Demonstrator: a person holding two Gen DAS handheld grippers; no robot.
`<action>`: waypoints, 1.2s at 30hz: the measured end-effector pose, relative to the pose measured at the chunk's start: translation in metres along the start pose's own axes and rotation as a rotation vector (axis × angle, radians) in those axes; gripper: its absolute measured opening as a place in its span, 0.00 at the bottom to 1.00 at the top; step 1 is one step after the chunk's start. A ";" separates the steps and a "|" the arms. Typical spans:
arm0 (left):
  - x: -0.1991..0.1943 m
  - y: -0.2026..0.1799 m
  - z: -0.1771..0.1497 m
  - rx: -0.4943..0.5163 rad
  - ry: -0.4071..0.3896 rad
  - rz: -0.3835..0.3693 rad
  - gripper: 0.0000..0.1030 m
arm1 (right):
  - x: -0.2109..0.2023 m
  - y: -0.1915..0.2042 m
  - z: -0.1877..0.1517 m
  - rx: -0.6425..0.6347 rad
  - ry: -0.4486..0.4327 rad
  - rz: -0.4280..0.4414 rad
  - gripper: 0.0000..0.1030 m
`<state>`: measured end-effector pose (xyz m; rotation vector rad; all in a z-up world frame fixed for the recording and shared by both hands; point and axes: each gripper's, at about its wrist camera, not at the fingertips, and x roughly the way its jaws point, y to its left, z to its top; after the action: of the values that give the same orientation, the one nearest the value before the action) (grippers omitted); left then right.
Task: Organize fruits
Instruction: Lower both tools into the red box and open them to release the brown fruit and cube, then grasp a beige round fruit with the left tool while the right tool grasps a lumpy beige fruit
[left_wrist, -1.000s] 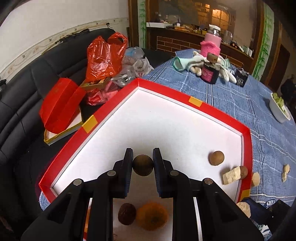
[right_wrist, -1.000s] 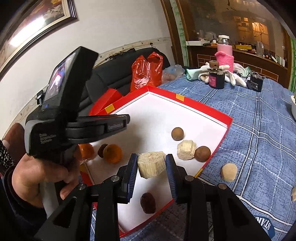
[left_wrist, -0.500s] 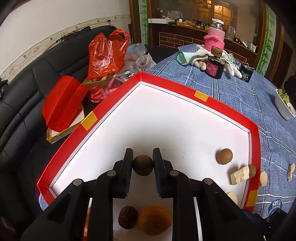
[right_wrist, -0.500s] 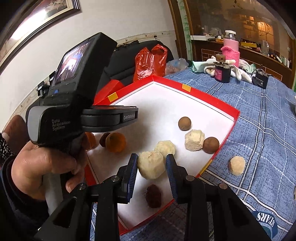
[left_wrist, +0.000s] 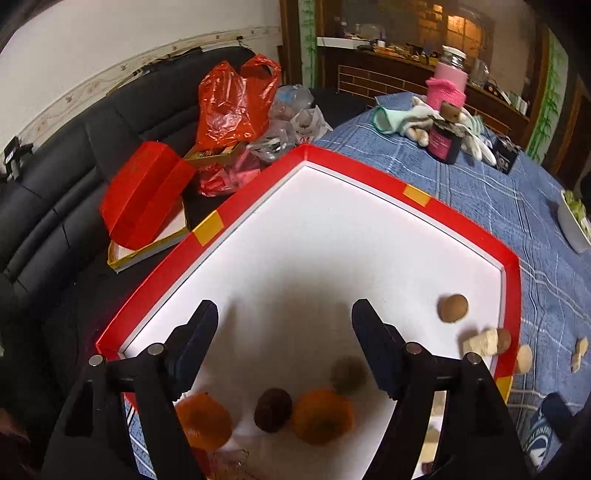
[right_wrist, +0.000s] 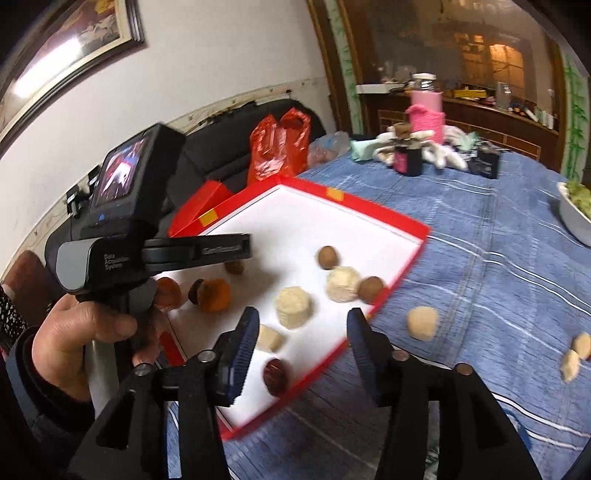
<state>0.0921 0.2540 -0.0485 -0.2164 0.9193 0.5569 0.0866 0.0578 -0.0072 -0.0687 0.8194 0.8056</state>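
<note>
Hovering hand-held grippers (left_wrist: 284, 332) (right_wrist: 301, 336), jaws spread

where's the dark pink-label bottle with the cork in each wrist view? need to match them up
Left wrist: dark bottle upper right, on the blue cloth beyond the red tray's far corner, beside the gloves.
Right wrist: dark bottle upper centre-right, again past the tray's far corner.
Shared landmark: yellow tape patch on the tray's far rim.

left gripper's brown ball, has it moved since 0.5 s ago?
Yes. The left gripper is open now; the brown ball has dropped to the tray floor, beside the orange fruit.
</note>
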 end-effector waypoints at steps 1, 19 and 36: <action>-0.003 -0.001 0.000 0.003 -0.006 0.000 0.73 | -0.006 -0.005 -0.003 0.007 -0.005 -0.008 0.53; -0.090 -0.102 -0.055 0.213 -0.178 -0.228 0.73 | -0.077 -0.203 -0.055 0.390 0.006 -0.307 0.52; -0.074 -0.160 -0.070 0.259 -0.076 -0.296 0.73 | -0.050 -0.214 -0.047 0.372 0.038 -0.312 0.26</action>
<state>0.0950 0.0646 -0.0401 -0.0934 0.8576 0.1684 0.1789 -0.1406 -0.0579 0.1169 0.9548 0.3519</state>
